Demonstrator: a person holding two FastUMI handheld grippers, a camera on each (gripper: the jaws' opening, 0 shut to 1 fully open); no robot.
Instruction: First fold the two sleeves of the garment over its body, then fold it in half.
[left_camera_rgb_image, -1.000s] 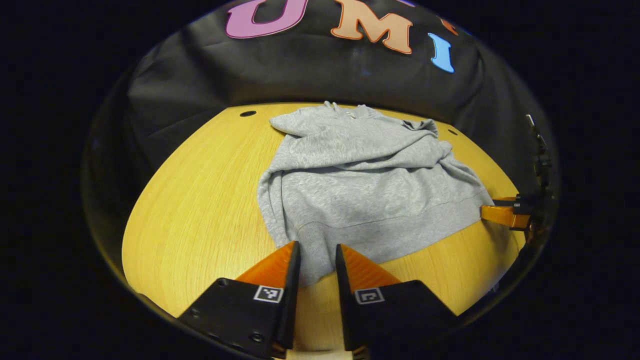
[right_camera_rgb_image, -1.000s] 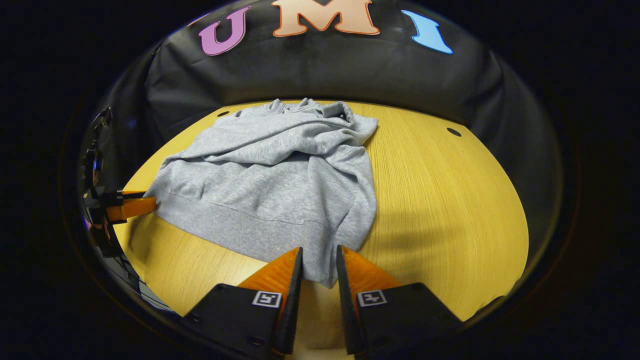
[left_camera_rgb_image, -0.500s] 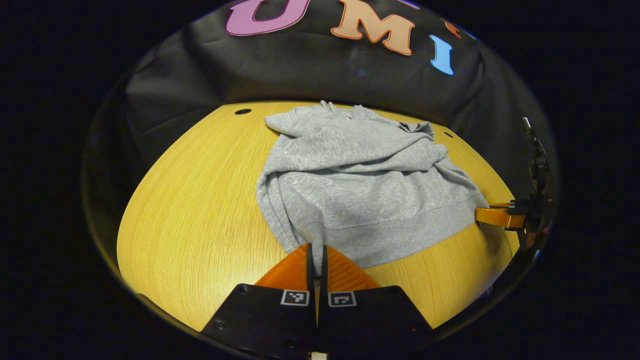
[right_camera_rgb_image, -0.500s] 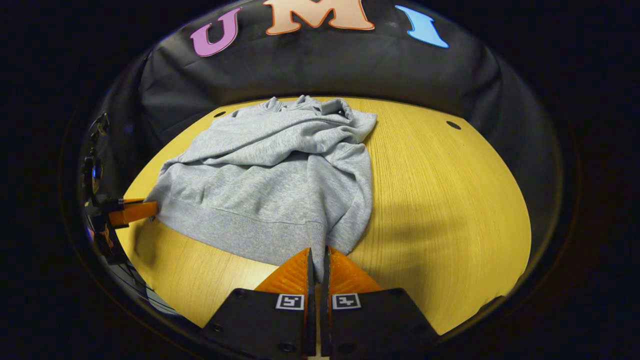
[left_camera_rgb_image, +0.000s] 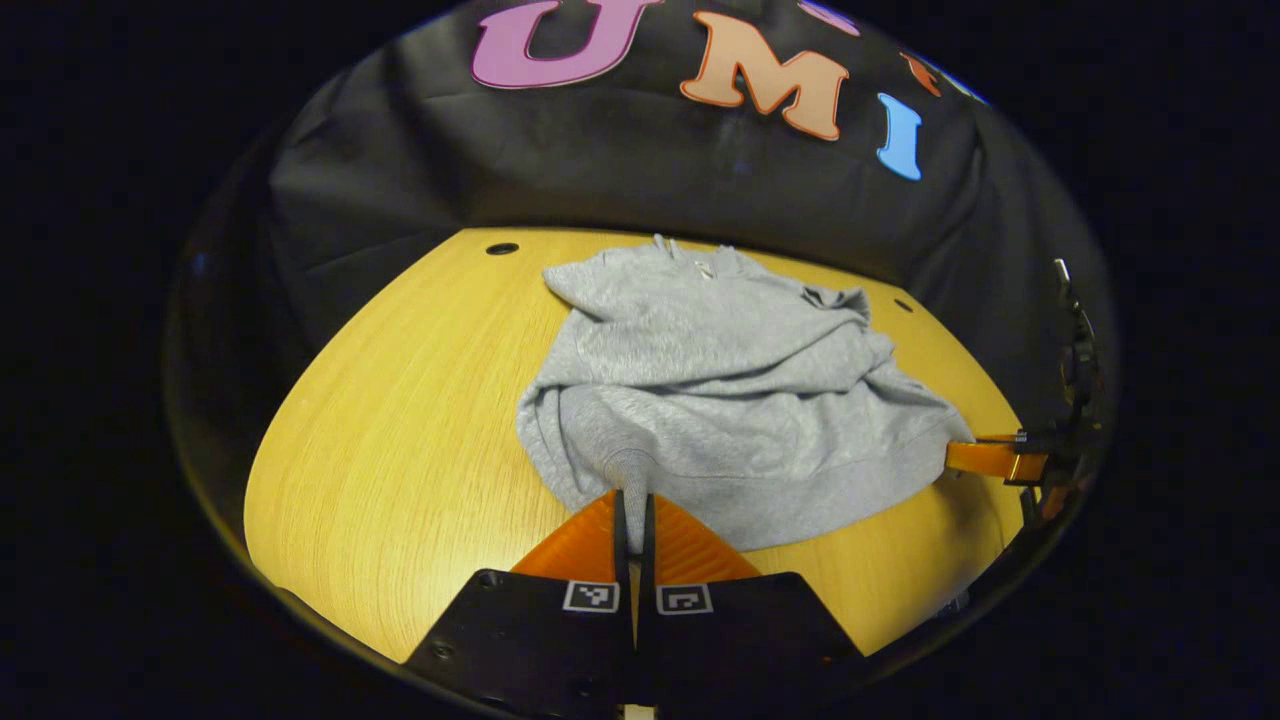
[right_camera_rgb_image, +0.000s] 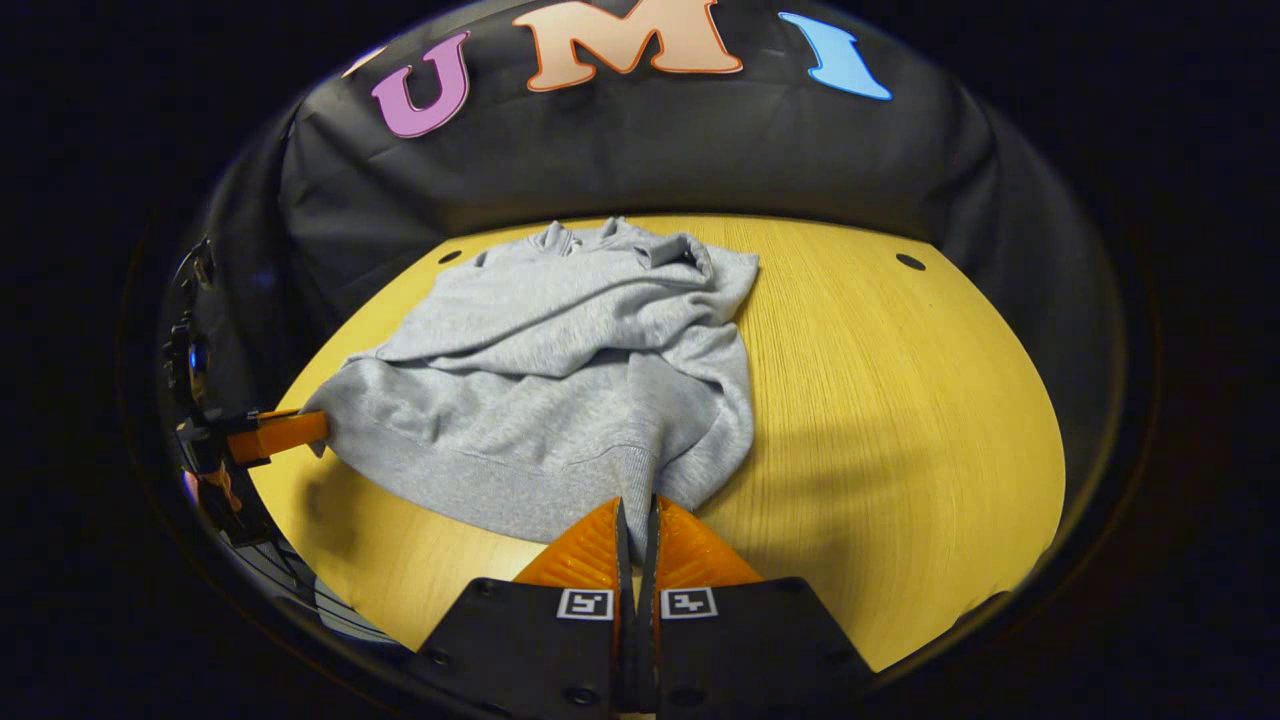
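Note:
A grey sweatshirt (left_camera_rgb_image: 720, 390) lies on the wooden table (left_camera_rgb_image: 400, 430), its sleeves folded across its body and its collar toward the far wall. My left gripper (left_camera_rgb_image: 631, 497) is shut on the near left hem corner, which rises off the table. In the right gripper view the same sweatshirt (right_camera_rgb_image: 560, 360) spreads left of centre, and my right gripper (right_camera_rgb_image: 636, 503) is shut on its near right hem corner, lifted a little. The right gripper (left_camera_rgb_image: 990, 458) also shows far right in the left gripper view, and the left gripper (right_camera_rgb_image: 270, 434) far left in the right gripper view.
The table (right_camera_rgb_image: 900, 420) has bare wood on the right in the right gripper view and on the left in the left gripper view. Small dark holes (left_camera_rgb_image: 501, 248) (right_camera_rgb_image: 909, 262) mark its far corners. Black cloth backs the table.
Both grippers went from open around the hem corners to shut on them. Since then both corners have been raised and the hem has bunched toward the collar.

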